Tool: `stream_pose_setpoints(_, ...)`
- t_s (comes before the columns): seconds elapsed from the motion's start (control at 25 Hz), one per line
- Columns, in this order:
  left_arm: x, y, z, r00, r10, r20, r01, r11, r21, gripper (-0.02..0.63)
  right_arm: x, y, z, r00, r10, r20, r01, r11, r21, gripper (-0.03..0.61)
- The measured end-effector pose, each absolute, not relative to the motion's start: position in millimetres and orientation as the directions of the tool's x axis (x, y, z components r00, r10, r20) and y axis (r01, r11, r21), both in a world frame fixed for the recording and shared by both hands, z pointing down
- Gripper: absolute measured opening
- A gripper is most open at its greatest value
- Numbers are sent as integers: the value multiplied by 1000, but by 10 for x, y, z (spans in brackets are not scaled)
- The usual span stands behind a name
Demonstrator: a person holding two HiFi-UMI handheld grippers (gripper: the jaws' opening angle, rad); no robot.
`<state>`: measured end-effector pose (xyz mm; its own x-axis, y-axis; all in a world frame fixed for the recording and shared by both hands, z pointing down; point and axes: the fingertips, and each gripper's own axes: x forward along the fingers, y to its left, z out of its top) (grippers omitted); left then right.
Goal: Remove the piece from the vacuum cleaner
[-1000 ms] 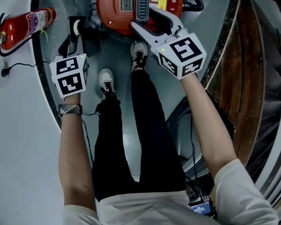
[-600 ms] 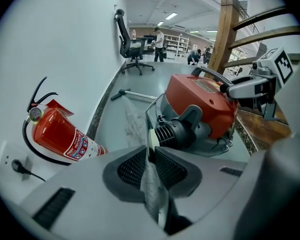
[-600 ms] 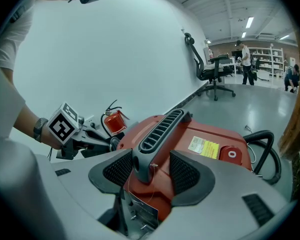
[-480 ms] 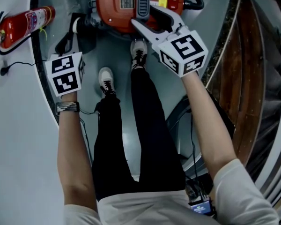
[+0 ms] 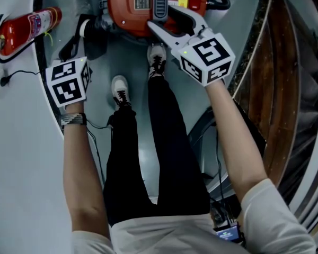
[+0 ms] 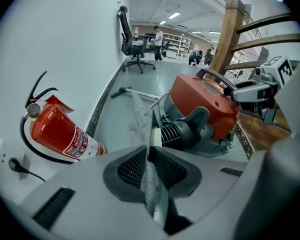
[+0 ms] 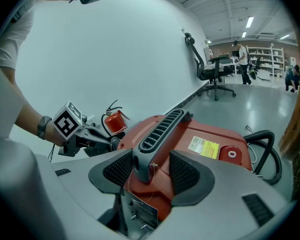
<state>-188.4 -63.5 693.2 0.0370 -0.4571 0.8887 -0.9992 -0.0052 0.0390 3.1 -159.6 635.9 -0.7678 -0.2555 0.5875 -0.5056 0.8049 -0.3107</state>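
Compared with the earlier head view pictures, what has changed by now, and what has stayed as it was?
The left gripper has shifted toward the head view's left edge, away from the vacuum cleaner. Its jaws have just been closing and now pinch a thin grey strip. The right gripper stayed with its jaws around the handle, and the vacuum cleaner kept its place.

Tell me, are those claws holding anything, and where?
The left gripper has just closed on a thin flat piece, at its near edge. The right gripper only straddles the vacuum cleaner's handle, gap showing.
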Motion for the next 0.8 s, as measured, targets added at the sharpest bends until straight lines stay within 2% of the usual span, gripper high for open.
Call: stream_pose_setpoints(0.8,-1936,-651,6938,77,-442,894,-997,-39,67,60,33,-1588,6359,-773,-254,582,-499,809,-310,241)
